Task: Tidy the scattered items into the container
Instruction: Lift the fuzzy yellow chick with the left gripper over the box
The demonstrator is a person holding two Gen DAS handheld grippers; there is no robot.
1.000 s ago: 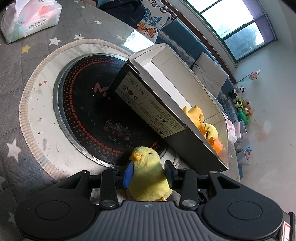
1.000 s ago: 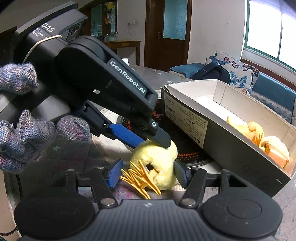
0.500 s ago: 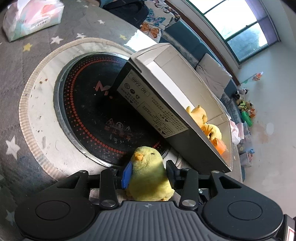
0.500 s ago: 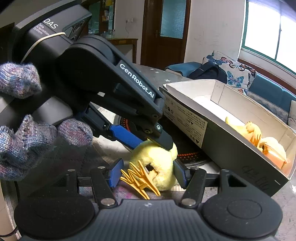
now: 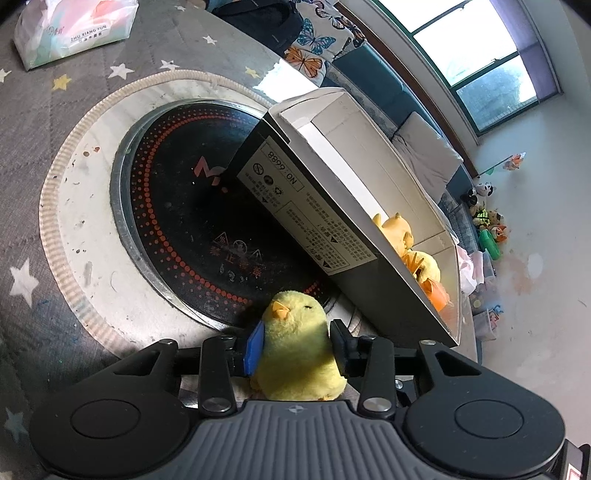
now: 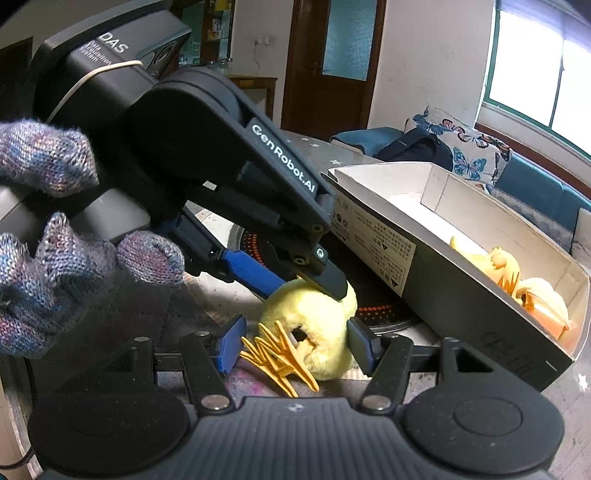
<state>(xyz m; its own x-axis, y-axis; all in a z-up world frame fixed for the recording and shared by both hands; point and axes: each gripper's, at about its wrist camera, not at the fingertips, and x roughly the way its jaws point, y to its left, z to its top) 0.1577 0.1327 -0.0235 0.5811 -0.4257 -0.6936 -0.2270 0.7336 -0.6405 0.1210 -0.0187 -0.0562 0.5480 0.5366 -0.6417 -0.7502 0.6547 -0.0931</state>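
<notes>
My left gripper (image 5: 295, 345) is shut on a yellow plush chick (image 5: 295, 350) with an orange beak, holding it just in front of the cardboard box (image 5: 332, 221). In the right wrist view the same chick (image 6: 314, 332) shows with its orange feet toward me, pinched by the left gripper (image 6: 314, 284). My right gripper (image 6: 295, 345) is open, its jaws either side of the chick. The box (image 6: 461, 258) holds other yellow and orange plush toys (image 6: 517, 280) at its far end.
The box rests across a round black induction hob (image 5: 177, 221) set in a white ring on a grey star-patterned cloth. A tissue pack (image 5: 70, 29) lies at the far left. A sofa with butterfly cushions (image 5: 317, 40) stands behind the table.
The left gripper has risen slightly with the chick and tilted; the box appears a little farther in its view. The right gripper has stayed open around the chick.
</notes>
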